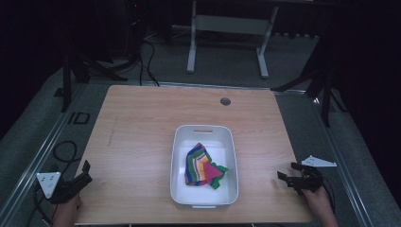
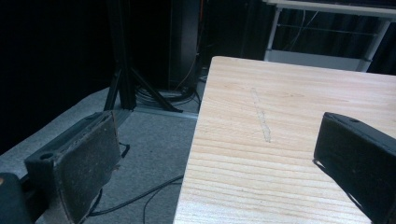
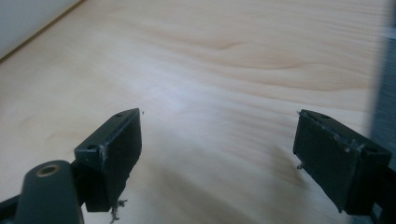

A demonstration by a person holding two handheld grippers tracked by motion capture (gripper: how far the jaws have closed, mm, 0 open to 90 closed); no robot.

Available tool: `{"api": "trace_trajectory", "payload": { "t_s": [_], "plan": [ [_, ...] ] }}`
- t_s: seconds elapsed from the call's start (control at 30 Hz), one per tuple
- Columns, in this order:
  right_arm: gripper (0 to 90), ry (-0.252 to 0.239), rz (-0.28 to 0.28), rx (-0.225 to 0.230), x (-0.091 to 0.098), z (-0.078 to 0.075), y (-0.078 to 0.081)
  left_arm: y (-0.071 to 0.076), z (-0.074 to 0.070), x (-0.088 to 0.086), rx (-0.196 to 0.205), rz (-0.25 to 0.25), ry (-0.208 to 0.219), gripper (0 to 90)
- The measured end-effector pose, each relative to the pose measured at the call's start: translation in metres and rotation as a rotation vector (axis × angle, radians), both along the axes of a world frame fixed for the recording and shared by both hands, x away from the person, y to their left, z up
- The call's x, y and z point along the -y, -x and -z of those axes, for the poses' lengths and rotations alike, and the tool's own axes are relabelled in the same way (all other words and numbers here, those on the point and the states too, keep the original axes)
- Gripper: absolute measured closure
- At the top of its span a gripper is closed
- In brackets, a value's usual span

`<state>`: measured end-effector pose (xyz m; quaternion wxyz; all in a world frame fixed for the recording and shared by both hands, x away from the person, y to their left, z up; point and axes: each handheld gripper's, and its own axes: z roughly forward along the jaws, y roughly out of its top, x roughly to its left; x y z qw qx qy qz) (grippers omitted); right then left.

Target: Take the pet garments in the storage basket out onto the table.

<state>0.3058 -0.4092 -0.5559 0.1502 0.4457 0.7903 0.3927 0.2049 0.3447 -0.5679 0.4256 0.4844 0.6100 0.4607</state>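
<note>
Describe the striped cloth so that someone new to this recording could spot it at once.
Start from the wooden table and find the white rectangular tub near the middle of its front half. The cloth lies crumpled inside it, toward the front. It is the one multicoloured thing in the scene, with blue, green, yellow and pink stripes, and it lies between the two black grippers, touched by neither.

— Where are the hands?
— Low at each side, one gripper apiece.
— And the fingers?
— Left gripper (image 1: pixel 80 176) spread wide, nothing between; right gripper (image 1: pixel 287 176) likewise, pointing inward.
</note>
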Motion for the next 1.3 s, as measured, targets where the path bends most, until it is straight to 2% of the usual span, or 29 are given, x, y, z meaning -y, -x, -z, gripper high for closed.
{"api": "trace_trajectory", "payload": {
  "t_s": [0.07, 0.2, 0.33, 0.4, 0.47, 0.5, 0.63, 0.73, 0.93, 1.1, 1.3],
  "plan": [
    [14.7, 0.011, -0.064, -0.006, -0.003, -0.001, 0.000, 0.000, 0.000, 0.000, 0.001, 0.001, 0.000, 0.9],
    [14.1, 0.023, -0.187, -0.071, -0.013, -0.004, -0.002, 0.000, 0.000, 0.000, -0.003, 0.004, 0.003, 1.0],
    [14.1, 0.065, -0.275, -0.113, -0.024, -0.006, -0.003, 0.000, 0.000, 0.000, -0.003, 0.008, 0.004, 0.9],
    [13.8, 0.084, -0.314, -0.115, -0.029, -0.008, -0.004, 0.000, 0.000, 0.000, -0.004, 0.010, 0.003, 0.9],
    [13.8, 0.098, -0.329, -0.112, -0.032, -0.010, -0.004, 0.000, 0.000, 0.000, -0.004, 0.010, 0.003, 0.9],
    [13.8, 0.112, -0.363, -0.103, -0.038, -0.014, -0.006, 0.000, 0.000, 0.000, -0.003, 0.018, 0.000, 0.9],
    [14.2, 0.134, -0.428, -0.092, -0.049, -0.020, -0.008, 0.000, 0.000, 0.001, -0.010, 0.024, -0.014, 0.9],
    [14.3, 0.154, -0.477, -0.101, -0.058, -0.024, -0.009, 0.000, 0.000, 0.001, -0.011, 0.026, -0.015, 0.9],
    [14.2, 0.199, -0.531, -0.116, -0.073, -0.030, -0.012, 0.000, 0.000, 0.002, -0.010, 0.029, -0.019, 0.9],
    [14.2, 0.240, -0.600, -0.160, -0.084, -0.036, -0.013, -0.001, 0.000, 0.001, -0.011, 0.029, -0.015, 1.0],
    [14.5, 0.240, -0.657, -0.163, -0.095, -0.053, -0.011, -0.001, 0.000, 0.001, -0.011, 0.028, -0.016, 0.9]
  ]
}}
